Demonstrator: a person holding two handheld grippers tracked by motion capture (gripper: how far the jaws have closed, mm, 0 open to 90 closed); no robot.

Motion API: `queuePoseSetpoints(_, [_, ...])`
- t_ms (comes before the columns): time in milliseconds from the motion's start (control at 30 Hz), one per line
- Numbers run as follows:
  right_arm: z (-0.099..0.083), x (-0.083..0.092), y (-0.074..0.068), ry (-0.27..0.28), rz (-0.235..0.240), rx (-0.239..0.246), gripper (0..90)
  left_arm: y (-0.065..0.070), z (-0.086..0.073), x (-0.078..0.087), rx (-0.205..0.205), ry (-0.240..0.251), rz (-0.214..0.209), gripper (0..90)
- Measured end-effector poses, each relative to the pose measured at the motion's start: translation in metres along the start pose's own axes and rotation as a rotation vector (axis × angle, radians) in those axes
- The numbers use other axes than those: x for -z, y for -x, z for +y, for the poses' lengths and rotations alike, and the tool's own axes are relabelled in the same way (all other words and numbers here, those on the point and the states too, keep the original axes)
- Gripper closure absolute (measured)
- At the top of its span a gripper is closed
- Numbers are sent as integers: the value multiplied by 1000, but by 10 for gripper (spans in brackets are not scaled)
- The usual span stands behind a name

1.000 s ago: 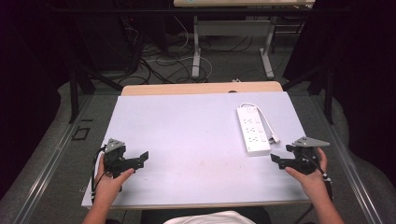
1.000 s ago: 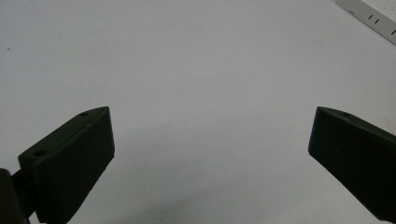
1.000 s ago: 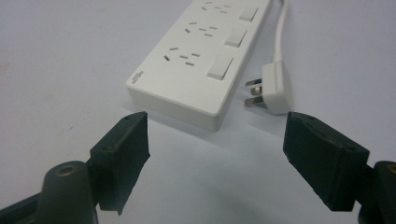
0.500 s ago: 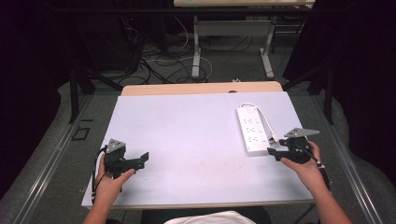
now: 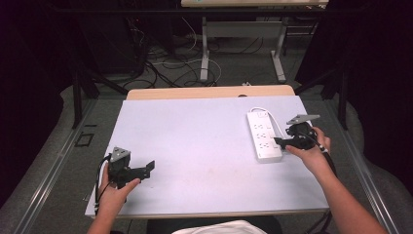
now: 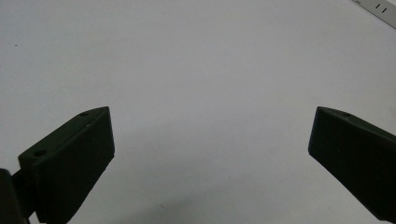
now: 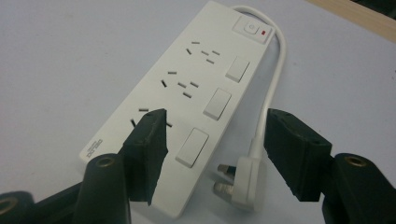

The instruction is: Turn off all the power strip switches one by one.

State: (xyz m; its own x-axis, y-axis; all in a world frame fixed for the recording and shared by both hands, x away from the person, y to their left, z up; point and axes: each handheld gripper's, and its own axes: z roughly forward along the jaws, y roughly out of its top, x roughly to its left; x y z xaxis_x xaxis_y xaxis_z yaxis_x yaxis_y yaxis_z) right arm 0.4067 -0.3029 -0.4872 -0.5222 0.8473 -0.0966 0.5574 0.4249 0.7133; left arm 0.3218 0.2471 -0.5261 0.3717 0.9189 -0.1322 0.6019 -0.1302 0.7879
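A white power strip (image 5: 263, 135) (image 7: 187, 102) lies on the right part of the table, with three rocker switches, a main button at its far end and a white cable (image 7: 275, 88) curving back to a plug (image 7: 238, 184) beside its near end. My right gripper (image 5: 278, 142) (image 7: 215, 140) hovers open just over the strip's near end, one jaw above the sockets, the other above the cable. My left gripper (image 5: 150, 167) (image 6: 210, 140) stands open at the table's front left, nothing between its jaws.
The pale lilac tabletop (image 5: 195, 141) has a wooden strip (image 5: 209, 92) along its far edge. Beyond it, cables and desk legs (image 5: 204, 53) stand on the dark floor. A corner of the power strip (image 6: 380, 7) shows far off in the left gripper view.
My right gripper has moved away from the table's right edge, up and left to the near end of the power strip. The left gripper has stayed put.
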Motion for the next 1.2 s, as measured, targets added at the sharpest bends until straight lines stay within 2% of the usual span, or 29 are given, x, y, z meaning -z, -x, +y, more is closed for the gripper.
queuePoseSetpoints(67, [3, -2, 0, -3, 7, 4, 392, 0, -1, 0, 4, 3, 1, 4])
queuePoseSetpoints(100, [8, -6, 0, -22, -18, 45, 393, 0, -1, 0, 5, 3, 1, 4])
queuePoseSetpoints(133, [8, -6, 0, -22, -18, 45, 393, 0, -1, 1, 6, 1, 1, 4])
queuePoseSetpoints(167, [14, -11, 1, -31, -30, 73, 395, -1, -1, 1, 5, 1, 3, 4])
queuePoseSetpoints(300, [21, -18, 2, -39, -28, 82, 396, -1, -2, 1, 10, -1, 6, 3])
queuePoseSetpoints(400, [28, -25, 4, -37, -20, 70, 398, -1, -2, 1, 10, 1, 5, 4])
queuePoseSetpoints(467, [34, -30, 7, -49, -28, 43, 405, -1, -1, 2, 6, 1, 6, 3])
queuePoseSetpoints(600, [40, -36, 9, -35, -19, 37, 423, -2, -2, 1, 9, 2, 5, 3])
queuePoseSetpoints(700, [46, -43, 14, -28, -19, 5, 442, -3, -2, 1, 8, 5, 5, 3])
queuePoseSetpoints(900, [52, -51, 22, -44, -17, -29, 443, -4, -2, 1, 8, 0, 8, 4])
queuePoseSetpoints(1000, [56, -56, 26, -74, -23, -52, 440, -4, -2, 1, 7, -3, 6, 3])
queuePoseSetpoints(1167, [60, -60, 29, -76, -26, -54, 449, -4, -2, 0, 5, -5, 7, 4])
queuePoseSetpoints(1200, [61, -61, 30, -77, -30, -68, 454, -4, -2, 0, 5, -5, 7, 4])
